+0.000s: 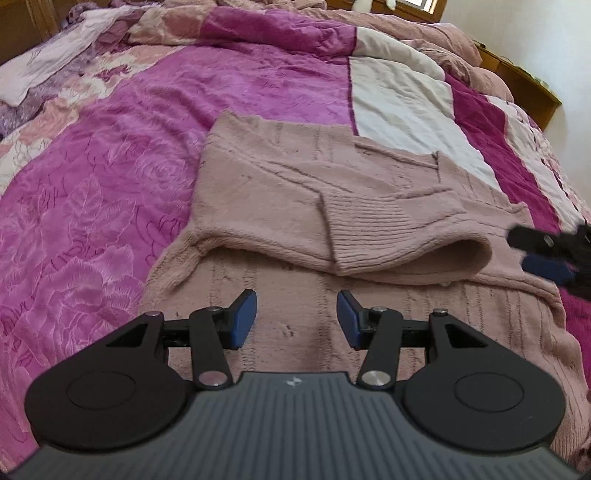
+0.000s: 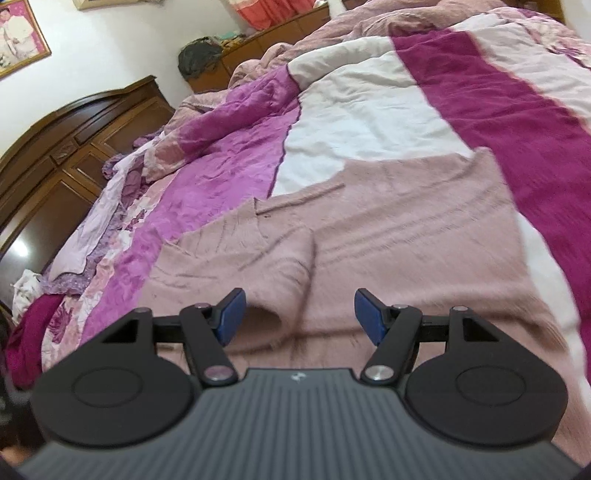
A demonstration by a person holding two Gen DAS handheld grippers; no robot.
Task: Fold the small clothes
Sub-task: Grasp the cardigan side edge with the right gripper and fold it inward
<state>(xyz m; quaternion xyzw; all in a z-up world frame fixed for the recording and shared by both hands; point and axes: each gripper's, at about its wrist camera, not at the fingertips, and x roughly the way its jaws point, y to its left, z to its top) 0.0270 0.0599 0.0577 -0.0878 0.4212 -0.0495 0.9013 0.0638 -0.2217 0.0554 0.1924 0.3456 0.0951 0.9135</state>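
1. Left gripper (image 1: pixel 297 319): black linkage arms, blue pads, jaws wide apart, nothing btwn them. Hovers over the near part of the dusty-pink fuzzy knit sweater (image 1: pixel 295 206), not touching as far as I can tell.
2. Right gripper (image 2: pixel 297 319): same build, jaws spread wide, holding nothing. Sits above the sweater (image 2: pixel 388 251) near the sleeve opening. Its tips also show at the right edge of the left wrist view (image 1: pixel 550 254), blurred, just over the sweater's right side.
3. Sweater lies flat on the bed, cable-knit lines down the body. One sleeve folded across the chest, ribbed cuff (image 1: pixel 373 229) ending in an open tube mouth facing right. V-neck edge (image 1: pixel 424 162) at the far side.
4. Edges: sweater's left side borders the magenta rose-embossed plush blanket (image 1: pixel 92 192); far edge overlaps a white quilt panel (image 1: pixel 399 103). Flat bedding all round the garment, open on the left and far sides.
5. Farther out: rumpled pink comforter (image 1: pixel 443 33) at the bed's far end, lilac floral sheet (image 2: pixel 110 206) bunched on the left side in the right wrist view.
6. Dark carved wood headboard (image 2: pixel 66 147) beyond that; framed picture (image 2: pixel 18 33) on white wall.
7. Writing: small logo mark on each gripper body, no readable text.
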